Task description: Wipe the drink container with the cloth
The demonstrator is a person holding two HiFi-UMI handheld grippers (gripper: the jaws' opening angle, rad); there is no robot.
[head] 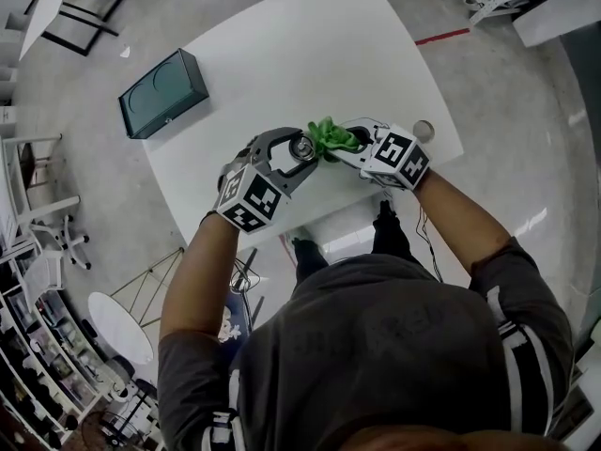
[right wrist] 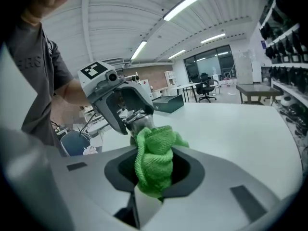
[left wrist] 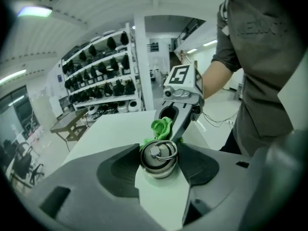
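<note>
A small metal drink container with a ring on its lid is held above the white table. My left gripper is shut on it, a jaw on each side of its body. My right gripper is shut on a bunched green cloth. The cloth touches the far side of the container. In the right gripper view the cloth fills the gap between the jaws and hides most of the container behind it.
A dark green box lies at the table's left corner. A small round object sits near the table's right edge. Shelves of dark items stand beyond the table, with chairs and desks around.
</note>
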